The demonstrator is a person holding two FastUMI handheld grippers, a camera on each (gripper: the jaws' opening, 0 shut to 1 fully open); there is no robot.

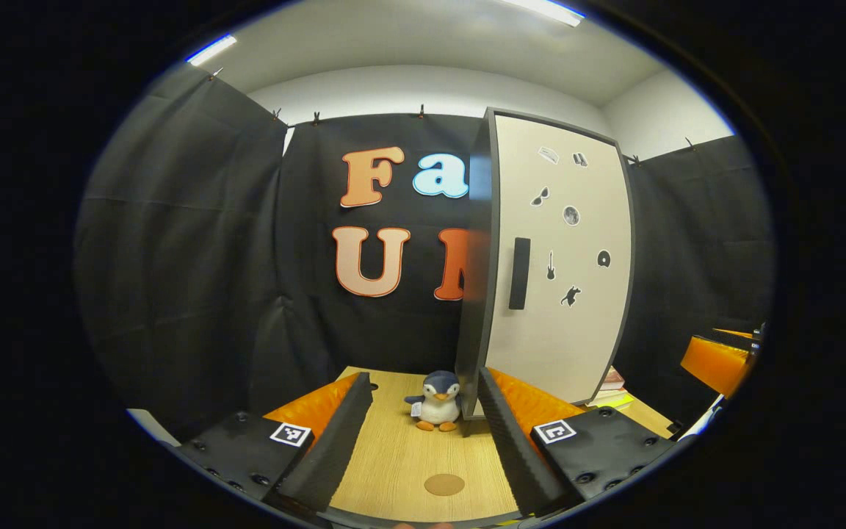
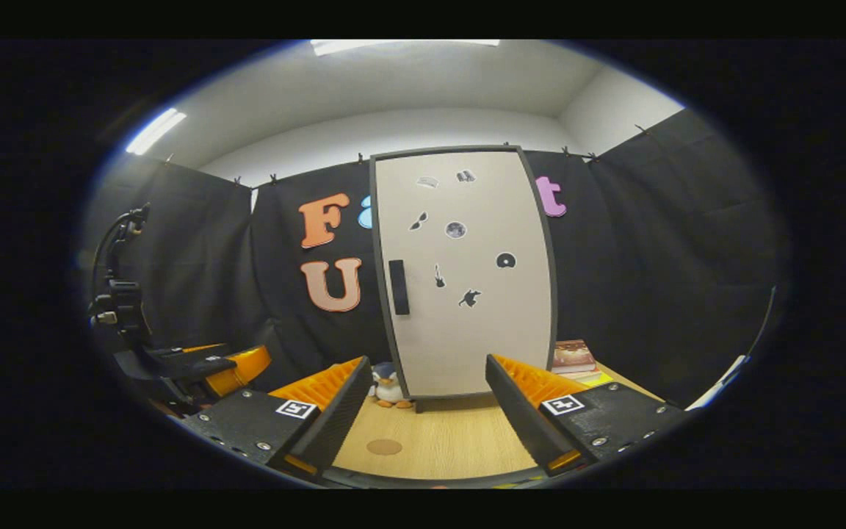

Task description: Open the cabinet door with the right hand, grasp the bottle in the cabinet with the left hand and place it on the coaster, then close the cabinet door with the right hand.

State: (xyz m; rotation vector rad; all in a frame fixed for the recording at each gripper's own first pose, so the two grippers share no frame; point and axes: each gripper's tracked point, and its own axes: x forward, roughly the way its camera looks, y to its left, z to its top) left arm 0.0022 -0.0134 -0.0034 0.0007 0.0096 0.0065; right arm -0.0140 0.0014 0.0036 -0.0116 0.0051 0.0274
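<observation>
Black cloth walls close in a small booth, where a pale wooden table [image 2: 452,441] carries a tall cabinet [image 2: 463,275] with a dark frame. Its cream door [image 1: 566,264] stands shut, dotted with small dark stickers, and a dark vertical handle [image 2: 398,287] sits near the door's left edge. Whatever is inside the cabinet is hidden behind the closed door, so the bottle cannot be seen.

A round brown coaster [image 1: 444,484] lies flat on the table in front of the cabinet, well apart from its base and off toward the handle side. A small plush penguin [image 1: 438,401] stands upright just beside the cabinet's front left corner, seemingly close to touching it, though the fisheye blur makes that hard to judge. A short stack of books [image 2: 574,358] rests on the table at the cabinet's right side.

Both tongs are held back from the cabinet, gripping nothing. The left gripper [image 1: 423,441] has its jaws spread wide, the coaster and penguin showing between its fingers. The right gripper [image 2: 423,411] is likewise spread apart, its fingers framing the lower part of the door. In the right gripper view the left gripper appears again, off to the left of the cabinet and well clear of it.
</observation>
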